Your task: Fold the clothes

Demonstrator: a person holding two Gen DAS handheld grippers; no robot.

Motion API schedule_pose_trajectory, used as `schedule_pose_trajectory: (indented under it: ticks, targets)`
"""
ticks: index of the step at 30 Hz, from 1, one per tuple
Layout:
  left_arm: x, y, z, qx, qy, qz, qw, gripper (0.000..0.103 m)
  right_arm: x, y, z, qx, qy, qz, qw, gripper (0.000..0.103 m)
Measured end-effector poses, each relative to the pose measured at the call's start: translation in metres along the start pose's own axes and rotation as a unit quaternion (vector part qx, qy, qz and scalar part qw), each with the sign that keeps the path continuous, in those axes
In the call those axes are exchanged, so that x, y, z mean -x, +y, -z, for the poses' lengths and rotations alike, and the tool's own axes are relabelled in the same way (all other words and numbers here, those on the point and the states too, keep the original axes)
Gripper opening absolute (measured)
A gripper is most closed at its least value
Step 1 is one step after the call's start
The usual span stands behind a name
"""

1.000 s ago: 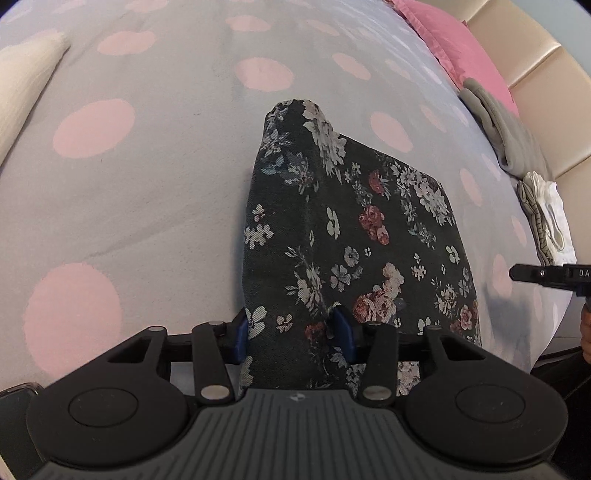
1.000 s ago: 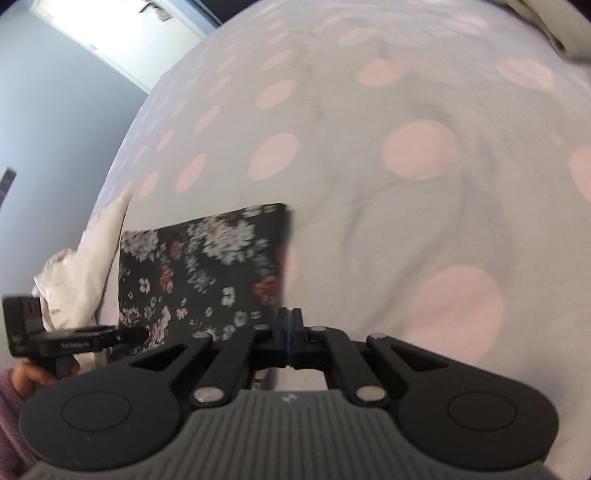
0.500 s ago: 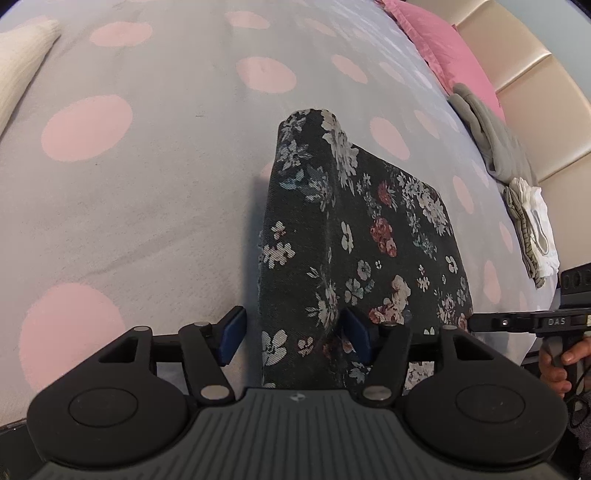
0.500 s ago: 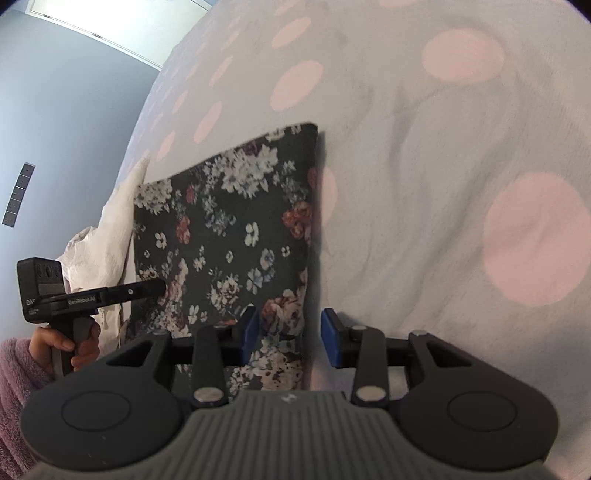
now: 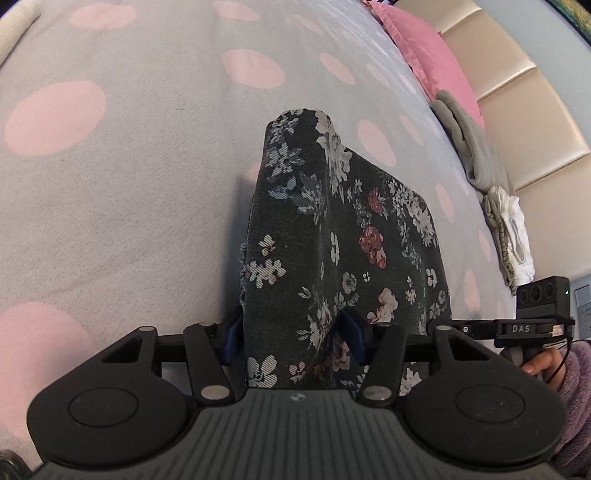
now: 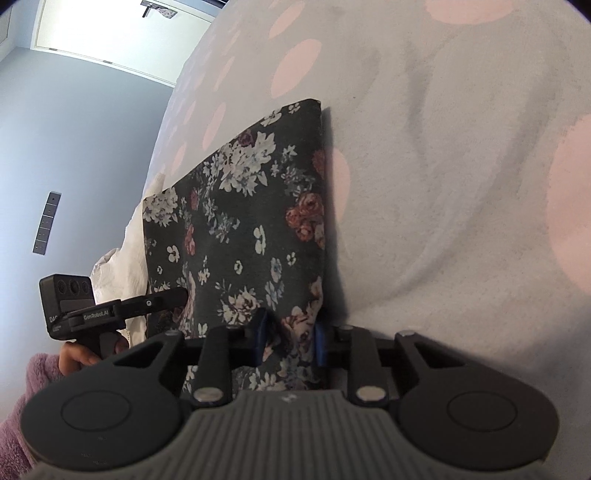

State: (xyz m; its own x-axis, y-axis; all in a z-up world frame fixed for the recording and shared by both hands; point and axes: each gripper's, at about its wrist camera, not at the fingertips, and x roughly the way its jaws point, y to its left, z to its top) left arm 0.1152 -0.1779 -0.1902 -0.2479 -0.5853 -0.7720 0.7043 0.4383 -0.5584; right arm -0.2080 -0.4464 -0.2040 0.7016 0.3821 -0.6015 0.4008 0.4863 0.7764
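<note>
A folded dark floral garment (image 5: 343, 236) lies on the grey bedspread with pink dots (image 5: 129, 177). My left gripper (image 5: 293, 338) has its jaws wide apart, straddling the garment's near left edge, with cloth between the blue pads. My right gripper (image 6: 290, 338) has its jaws close around the garment's (image 6: 243, 221) near right corner, cloth bunched between the pads. Each gripper shows in the other's view, the right one (image 5: 517, 326) at the garment's right and the left one (image 6: 110, 310) at its left.
A pink pillow (image 5: 428, 51), a grey folded garment (image 5: 469, 144) and a white and striped garment (image 5: 511, 236) lie along the padded headboard (image 5: 524, 110). A white cloth (image 6: 122, 266) lies beyond the floral garment's left side. A wall and doorway (image 6: 92, 33) stand behind.
My right gripper opened, moved onto the garment's right corner and closed on it. My left gripper opened wider around the left edge. The garment's left side has lifted slightly.
</note>
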Motion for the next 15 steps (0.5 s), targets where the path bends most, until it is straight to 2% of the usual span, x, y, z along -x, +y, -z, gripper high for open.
schedule_pose_trajectory:
  ticks: [5, 9, 15]
  targets:
    - [0.009, 0.002, 0.002, 0.013, -0.013, 0.010, 0.9998, 0.035, 0.009, 0.004, -0.001, 0.003, -0.007, -0.020, 1.000, 0.015]
    - [0.019, -0.004, 0.004, 0.015, -0.028, 0.013, 0.9994, 0.024, 0.026, 0.007, -0.006, 0.006, -0.013, -0.020, 1.000, 0.013]
    - [0.021, -0.028, 0.011, 0.015, -0.032, 0.032, 0.9989, 0.022, 0.064, 0.010, -0.018, 0.009, -0.022, 0.004, 1.000, 0.013]
